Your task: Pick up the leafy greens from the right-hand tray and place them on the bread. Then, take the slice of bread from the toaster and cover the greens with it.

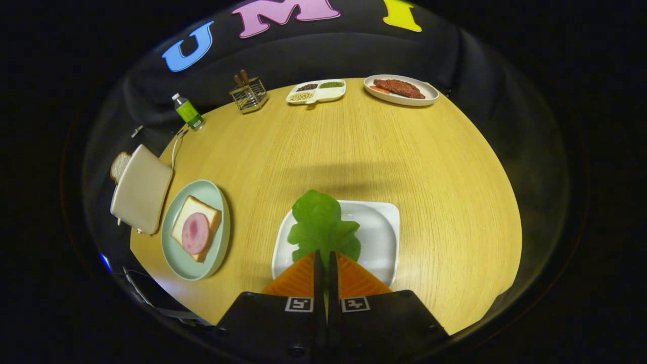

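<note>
Yellow wood counter (354,151) carries everything. Your jaws are pressed together on the leafy greens' (321,222) near edge, over the white tray (381,227). Limp and light, they'll flop; grip near the stem while carrying toward the bread (194,230).

A staged recording booth is shown, dressed as a dining or kitchen spot: black cloth is hung as the wall behind a round wooden table (384,151). Mealtime props are laid out on it, namely a toaster (141,189), a plate of bread and ham (196,230), a divided dish of beans (317,91), a plate of meat (401,90), a utensil rack (248,94) and a drink bottle (187,111).
</note>
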Action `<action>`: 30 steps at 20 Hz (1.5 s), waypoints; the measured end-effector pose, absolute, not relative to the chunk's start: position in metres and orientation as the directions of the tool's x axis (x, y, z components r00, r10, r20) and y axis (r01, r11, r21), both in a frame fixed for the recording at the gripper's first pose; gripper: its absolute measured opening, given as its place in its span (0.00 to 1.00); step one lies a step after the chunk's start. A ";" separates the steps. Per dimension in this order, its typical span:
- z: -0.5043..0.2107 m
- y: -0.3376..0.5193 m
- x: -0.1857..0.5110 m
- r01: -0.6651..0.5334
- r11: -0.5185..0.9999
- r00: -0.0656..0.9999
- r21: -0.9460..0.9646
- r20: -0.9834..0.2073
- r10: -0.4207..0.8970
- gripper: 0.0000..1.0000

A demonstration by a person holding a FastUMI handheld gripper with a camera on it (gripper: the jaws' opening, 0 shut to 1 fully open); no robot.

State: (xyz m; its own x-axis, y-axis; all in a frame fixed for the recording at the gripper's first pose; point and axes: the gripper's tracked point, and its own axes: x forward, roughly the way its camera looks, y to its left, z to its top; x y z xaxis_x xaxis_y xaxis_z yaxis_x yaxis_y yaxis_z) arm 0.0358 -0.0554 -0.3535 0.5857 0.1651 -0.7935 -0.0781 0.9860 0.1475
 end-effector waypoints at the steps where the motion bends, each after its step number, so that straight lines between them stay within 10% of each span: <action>1: -0.343 -0.055 0.035 -0.083 0.985 0.598 0.148 -0.783 0.168 0.05; 13: -0.237 0.015 0.034 -0.229 0.962 0.688 0.151 -0.674 0.269 0.05; 30: -0.292 0.181 0.015 -0.484 0.871 0.540 0.088 -0.753 0.376 0.05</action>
